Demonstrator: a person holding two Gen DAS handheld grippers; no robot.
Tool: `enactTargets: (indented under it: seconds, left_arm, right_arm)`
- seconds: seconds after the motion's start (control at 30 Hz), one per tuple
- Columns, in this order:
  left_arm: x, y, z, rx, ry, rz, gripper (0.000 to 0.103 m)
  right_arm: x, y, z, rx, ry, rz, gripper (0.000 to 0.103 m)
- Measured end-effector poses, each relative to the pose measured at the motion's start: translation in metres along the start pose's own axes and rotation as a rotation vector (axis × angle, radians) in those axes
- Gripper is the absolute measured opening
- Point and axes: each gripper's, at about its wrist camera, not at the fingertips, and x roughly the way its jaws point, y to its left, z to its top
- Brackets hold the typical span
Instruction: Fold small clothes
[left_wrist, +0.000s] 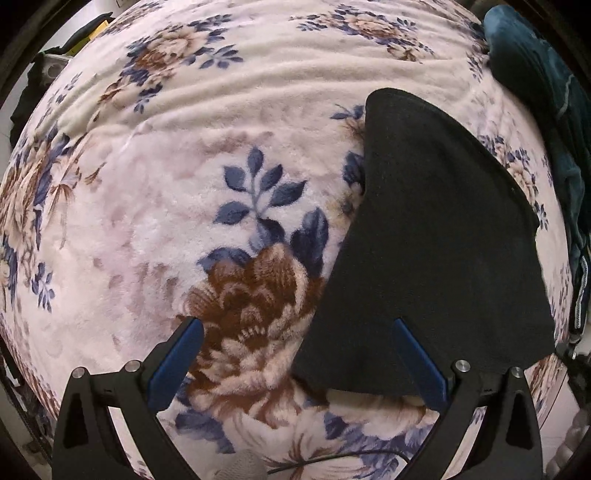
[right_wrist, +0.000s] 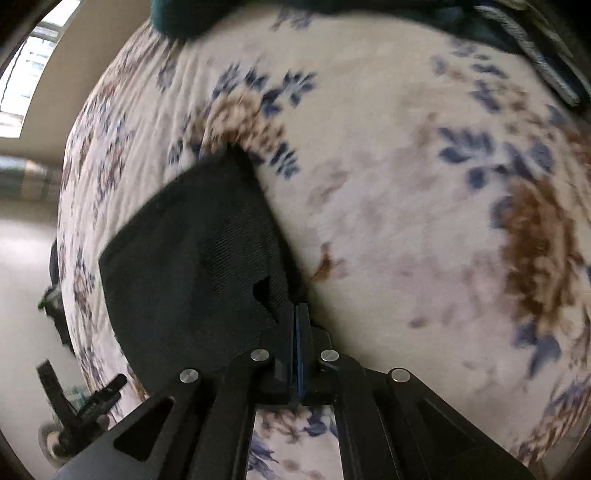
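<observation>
From the left wrist camera, we see our left gripper (left_wrist: 297, 326) spread wide, its blue-padded fingers (left_wrist: 177, 363) grasping nothing, poised above a plush floral blanket (left_wrist: 155, 221) printed with brown blossoms and navy leaves on cream. The black garment (left_wrist: 436, 236), a smooth, matte, roughly triangular piece of cloth, lies flat on the blanket ahead of the right-hand finger and partly behind it, its near hem just reaching between the jaws. Far beyond the jaws, to the right, a heap of dark teal fabric (left_wrist: 546, 110) sits at the blanket's edge. A thin dark cable (left_wrist: 332, 458) crosses below the jaws.

From the right wrist camera, blurred, we see our right gripper (right_wrist: 297, 314) clenched on the black garment (right_wrist: 192, 258), pinching its edge so that the finely ribbed cloth bunches and lifts to the left of the jaws. Ahead and to the right spreads the same floral blanket (right_wrist: 388, 184), with teal fabric (right_wrist: 229, 14) at the far edge. Left of the jaws, pale floor (right_wrist: 26, 258) and a bright window (right_wrist: 29, 70) show.
</observation>
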Motion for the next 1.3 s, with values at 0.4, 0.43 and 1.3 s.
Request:
enactTargets:
  seconds: [0.4, 0.43, 1.3]
  left_arm:
    - [-0.011, 0.010, -0.013, 0.023, 0.018, 0.003, 0.103]
    - [-0.011, 0.009, -0.014, 0.026, 0.020, 0.002, 0.103]
    - [-0.021, 0.036, -0.034, -0.027, 0.039, -0.048, 0.103]
  right_arm:
    - [0.037, -0.065, -0.033, 0.448, 0.238, 0.262, 0.053]
    - [0.041, -0.063, -0.033, 0.472, 0.227, 0.285, 0.053]
    - [0.060, -0.056, -0.086, 0.569, 0.210, 0.091, 0.049]
